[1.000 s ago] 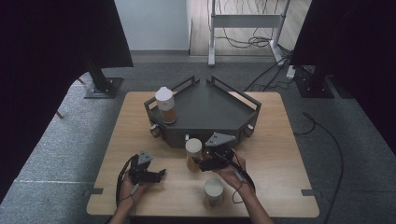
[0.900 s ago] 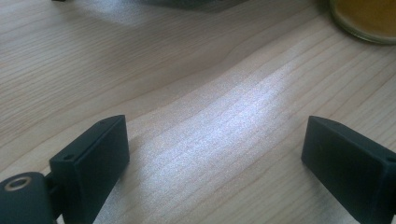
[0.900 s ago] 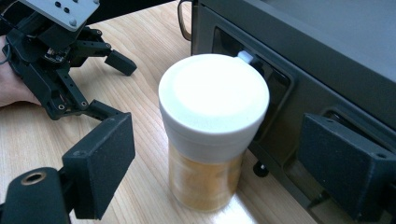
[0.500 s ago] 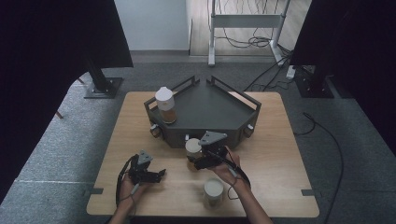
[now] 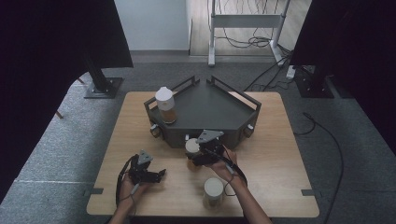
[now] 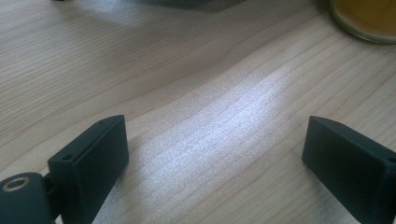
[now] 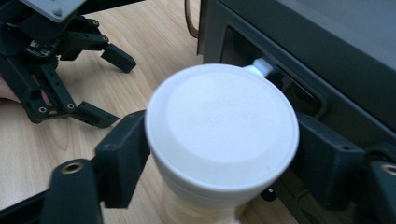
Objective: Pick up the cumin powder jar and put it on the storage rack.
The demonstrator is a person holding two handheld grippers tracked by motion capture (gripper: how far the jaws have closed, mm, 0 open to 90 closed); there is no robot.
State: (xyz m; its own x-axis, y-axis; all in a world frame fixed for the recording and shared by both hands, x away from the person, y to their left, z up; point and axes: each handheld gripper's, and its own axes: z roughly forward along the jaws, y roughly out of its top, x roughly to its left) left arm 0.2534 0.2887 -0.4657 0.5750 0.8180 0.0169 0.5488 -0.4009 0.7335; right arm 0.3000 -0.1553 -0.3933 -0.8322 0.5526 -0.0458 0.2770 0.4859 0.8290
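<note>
Nearest the person, a white-lidded jar point(image 5: 213, 191) stands alone on the wooden surface point(image 5: 289, 154), close to the front edge and just beside the right forearm. Left of it, the left hand-held gripper point(image 5: 159, 174) rests low over the wood with its jaws spread wide and nothing between them; in the left gripper view point(image 6: 215, 149) bare grain lies between the two black pads, and the amber base of a jar point(image 6: 364, 18) shows at the upper right corner.

Further in, the right hand-held gripper point(image 5: 192, 157) has just been closing its jaws around a second white-lidded jar point(image 5: 192, 147), which stands on the surface right against the front wall of the dark tray point(image 5: 210, 109). In the right gripper view point(image 7: 219, 154) the pads sit against both sides of the jar point(image 7: 222, 130) just below its lid, gripping it. The left hand-held gripper point(image 7: 100, 88) shows beyond it at the upper left.

Farther back, a third jar point(image 5: 165, 105), white-capped with amber contents, stands upright on the tray near its left corner. Beyond the surface lie grey carpet and cables.
</note>
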